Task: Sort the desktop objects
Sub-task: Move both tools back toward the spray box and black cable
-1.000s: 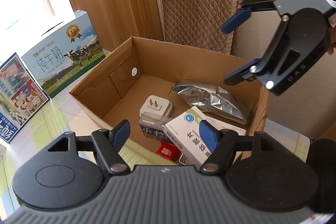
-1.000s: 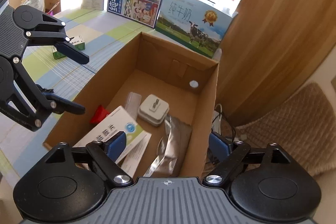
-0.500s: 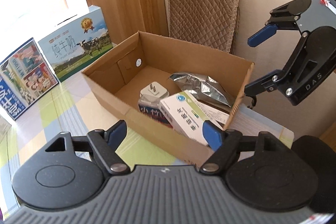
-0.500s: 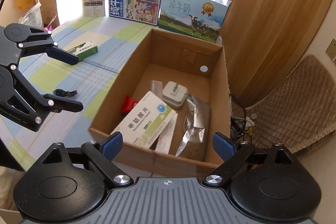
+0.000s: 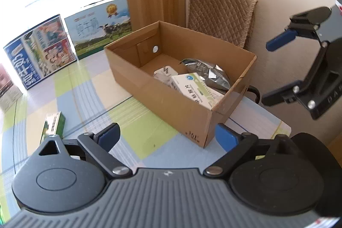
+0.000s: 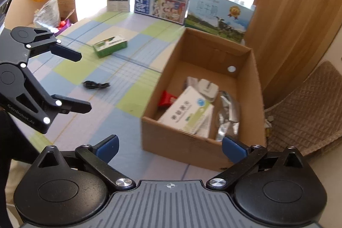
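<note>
An open cardboard box (image 5: 171,97) (image 6: 175,142) stands on the checked table. It holds a white-green medicine box (image 5: 198,89) (image 6: 186,112), a silver foil pouch (image 5: 205,69) (image 6: 228,112), a white plug adapter (image 5: 164,74) (image 6: 207,87) and a red packet (image 6: 166,97). A small green box (image 6: 110,45) (image 5: 52,124) and a black cable (image 6: 96,85) lie on the table left of the cardboard box. My left gripper (image 5: 167,137) (image 6: 82,80) is open and empty in front of the cardboard box. My right gripper (image 6: 170,147) (image 5: 275,72) is open and empty at its near right.
Milk cartons (image 5: 38,52) (image 6: 218,12) stand at the table's far edge. A quilted chair (image 5: 220,14) (image 6: 310,108) is behind the cardboard box. Bags and cartons (image 6: 64,1) sit at the far left. The table edge (image 5: 284,129) is just right of the cardboard box.
Both grippers have drawn back and away from over the cardboard box, both still open. The small green box and the cable have come into view.
</note>
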Motion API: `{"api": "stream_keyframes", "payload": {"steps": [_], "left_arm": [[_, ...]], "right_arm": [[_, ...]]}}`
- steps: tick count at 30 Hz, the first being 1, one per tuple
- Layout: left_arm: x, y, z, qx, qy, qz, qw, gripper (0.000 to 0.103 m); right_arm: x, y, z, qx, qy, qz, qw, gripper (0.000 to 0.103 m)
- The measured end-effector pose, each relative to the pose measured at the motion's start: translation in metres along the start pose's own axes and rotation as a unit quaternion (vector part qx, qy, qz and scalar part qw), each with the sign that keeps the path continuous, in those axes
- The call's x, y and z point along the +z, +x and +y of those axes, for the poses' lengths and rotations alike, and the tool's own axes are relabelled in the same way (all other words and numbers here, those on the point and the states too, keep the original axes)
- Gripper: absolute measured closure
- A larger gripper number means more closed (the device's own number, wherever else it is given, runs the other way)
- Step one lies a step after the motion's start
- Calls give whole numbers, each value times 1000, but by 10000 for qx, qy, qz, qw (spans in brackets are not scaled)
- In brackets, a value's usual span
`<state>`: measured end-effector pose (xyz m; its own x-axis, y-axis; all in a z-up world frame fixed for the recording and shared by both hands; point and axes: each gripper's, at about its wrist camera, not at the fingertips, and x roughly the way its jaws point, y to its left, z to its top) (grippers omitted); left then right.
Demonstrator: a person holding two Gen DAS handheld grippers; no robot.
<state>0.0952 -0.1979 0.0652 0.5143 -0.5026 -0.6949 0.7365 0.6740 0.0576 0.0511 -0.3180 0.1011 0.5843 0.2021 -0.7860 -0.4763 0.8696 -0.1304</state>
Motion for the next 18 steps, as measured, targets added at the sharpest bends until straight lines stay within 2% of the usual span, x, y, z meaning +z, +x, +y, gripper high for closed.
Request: {"api": "stream_keyframes", "payload": {"steps": [9,18], "left_arm": [[-31,-15,13,99,-337,140,9993,6],[-70,-26,32,186,-756,359,9963,6]], "right_arm": [[-4,10,30,257,-115,88,9996,2],[-14,27,61,719,-101,240,9971,2]]}}
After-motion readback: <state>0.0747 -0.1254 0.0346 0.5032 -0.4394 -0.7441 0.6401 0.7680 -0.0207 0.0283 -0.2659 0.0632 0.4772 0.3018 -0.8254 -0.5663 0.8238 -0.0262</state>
